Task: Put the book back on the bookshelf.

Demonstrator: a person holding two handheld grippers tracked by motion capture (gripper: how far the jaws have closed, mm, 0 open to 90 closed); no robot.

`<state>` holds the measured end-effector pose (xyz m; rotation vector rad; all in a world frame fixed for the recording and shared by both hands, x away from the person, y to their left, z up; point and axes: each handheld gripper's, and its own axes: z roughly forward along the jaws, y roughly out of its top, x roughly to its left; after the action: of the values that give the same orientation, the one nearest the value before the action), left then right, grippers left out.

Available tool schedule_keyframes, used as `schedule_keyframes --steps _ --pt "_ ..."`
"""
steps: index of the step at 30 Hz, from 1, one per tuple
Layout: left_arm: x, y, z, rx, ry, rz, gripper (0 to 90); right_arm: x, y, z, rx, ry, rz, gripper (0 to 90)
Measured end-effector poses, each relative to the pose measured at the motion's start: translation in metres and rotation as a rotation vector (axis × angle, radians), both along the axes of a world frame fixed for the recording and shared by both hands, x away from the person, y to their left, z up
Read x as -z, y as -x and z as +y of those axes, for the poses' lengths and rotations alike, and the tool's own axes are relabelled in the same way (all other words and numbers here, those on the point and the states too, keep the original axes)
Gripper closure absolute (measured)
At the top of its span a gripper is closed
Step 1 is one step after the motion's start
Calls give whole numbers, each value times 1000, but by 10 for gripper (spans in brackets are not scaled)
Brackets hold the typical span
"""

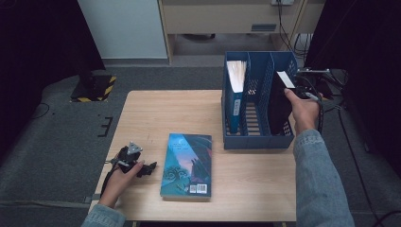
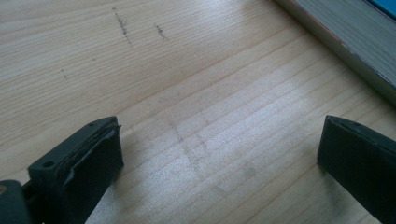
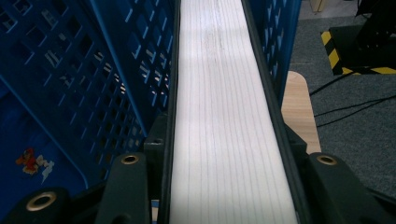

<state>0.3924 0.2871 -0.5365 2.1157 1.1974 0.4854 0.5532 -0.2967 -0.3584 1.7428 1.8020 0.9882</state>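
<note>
Starting at the left, we rest our left gripper (image 1: 147, 168) low on the tabletop (image 1: 156, 113), its jaws wide apart with nothing but bare wood between them in the left gripper view. Just beside it lies a blue-covered book (image 1: 187, 164), flat, cover up, near the front edge.

Further right stands the blue file rack (image 1: 257, 139), with a blue book (image 1: 235, 90) upright in its left compartment and the middle one empty. Our right gripper (image 1: 297, 90) has its jaws clamped on a black book (image 1: 279, 106), pressing both covers with the white page edge (image 3: 224, 116) running between them. That book stands in the rack's right compartment, leaning a little; whether its bottom edge has reached the floor of the rack we cannot tell.

We judge the main risk to be letting go too early: a book not yet seated could drop and tip against the lattice wall. Pushing down at an angle could catch a corner in the lattice or shove the light rack across the tabletop.
</note>
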Motion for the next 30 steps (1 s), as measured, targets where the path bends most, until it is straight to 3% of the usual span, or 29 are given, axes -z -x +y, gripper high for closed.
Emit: schedule_keyframes --steps 12,19,30 --pt "0 0 0 2 1 -2 0 2 -13 2 6 1 10 525" --pt "0 0 0 2 0 -2 0 5 -15 -3 8 -22 10 524" --pt "0 -1 0 1 0 -2 0 8 -19 -1 12 -11 0 524"
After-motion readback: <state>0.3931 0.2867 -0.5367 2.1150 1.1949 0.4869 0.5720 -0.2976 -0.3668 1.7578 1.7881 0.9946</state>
